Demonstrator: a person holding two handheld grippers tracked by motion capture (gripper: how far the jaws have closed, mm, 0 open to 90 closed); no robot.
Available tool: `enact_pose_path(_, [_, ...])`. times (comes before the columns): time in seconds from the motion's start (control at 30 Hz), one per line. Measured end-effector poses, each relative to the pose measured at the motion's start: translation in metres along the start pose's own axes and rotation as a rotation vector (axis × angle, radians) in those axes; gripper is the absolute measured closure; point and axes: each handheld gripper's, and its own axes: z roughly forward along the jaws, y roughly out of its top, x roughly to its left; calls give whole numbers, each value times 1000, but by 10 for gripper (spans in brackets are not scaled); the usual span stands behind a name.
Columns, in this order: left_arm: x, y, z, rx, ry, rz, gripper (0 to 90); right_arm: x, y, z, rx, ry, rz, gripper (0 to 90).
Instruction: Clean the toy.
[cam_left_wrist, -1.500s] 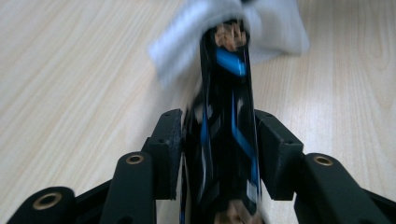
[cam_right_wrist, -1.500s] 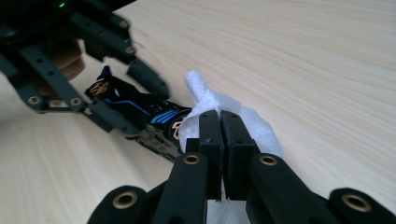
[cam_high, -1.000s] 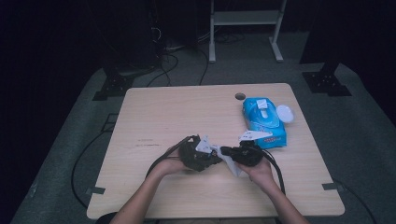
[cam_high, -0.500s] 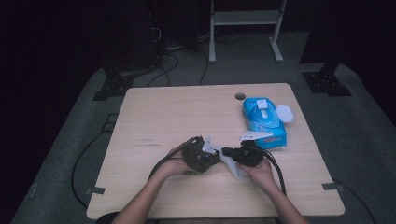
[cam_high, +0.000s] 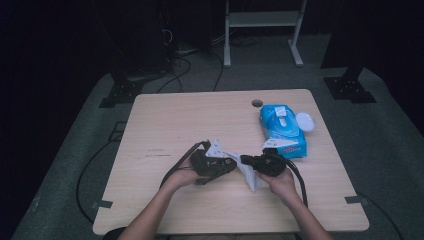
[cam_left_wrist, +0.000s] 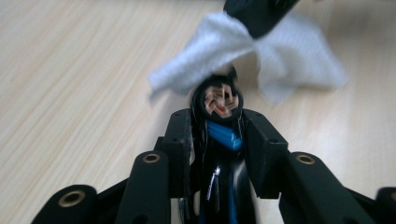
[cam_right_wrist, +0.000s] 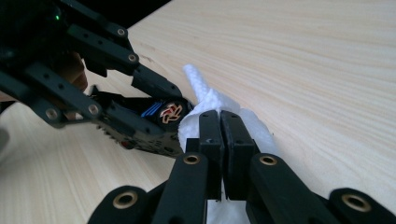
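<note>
My left gripper (cam_left_wrist: 218, 126) holds a small black device (cam_left_wrist: 218, 99) with a blue band and a round end showing a reddish pattern. Its jaws have just been closing and now press on the device's sides. My right gripper (cam_right_wrist: 220, 116) is shut on a white wipe (cam_right_wrist: 205, 100), which touches the device (cam_right_wrist: 161, 116) at that round end. In the high view the left gripper (cam_high: 227, 164) and the right gripper (cam_high: 246, 160) meet tip to tip near the table's front middle, and the wipe (cam_high: 251, 176) hangs between them.
A blue pack of wipes (cam_high: 281, 131) lies at the right of the wooden table (cam_high: 180, 120), its white lid (cam_high: 305, 121) flipped open. A cable hole (cam_high: 257, 103) sits near the far edge. Cables trail from both grippers toward the person.
Both hands have stayed in place near the table's front. No clear shift of the wipe or the device shows in the high view.
</note>
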Motion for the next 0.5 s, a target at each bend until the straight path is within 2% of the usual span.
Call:
enact_pose_path(0.07, [2, 1, -5, -36, -4, -16, 663, 1, 3, -4, -16, 12, 0, 872])
enact_pose_path(0.17, [2, 0, -4, -13, 0, -12, 640, 2, 7, -7, -27, 1, -8, 872])
enact_pose_path(0.2, [3, -1, -3, 7, -28, -11, 613, 1, 6, -7, -27, -2, -3, 872])
enact_pose_path(0.23, [2, -1, -1, 30, -37, 2, 567, -1, 5, -7, -23, -3, 0, 872])
enact_pose_path(0.27, [1, -1, 2, 48, -20, 3, 535, -2, 4, -6, -17, -4, 9, 872])
enact_pose_path(0.33, [0, 1, 8, 94, -35, -4, 462, -4, 2, -4, -11, -5, 12, 872])
enact_pose_path(0.47, [-1, 5, 22, 182, -38, -21, 396, -2, 3, -2, -7, -3, 2, 872])
enact_pose_path(0.5, [-1, 7, 26, 204, -27, -21, 377, -2, 3, -2, -6, -2, 4, 872])
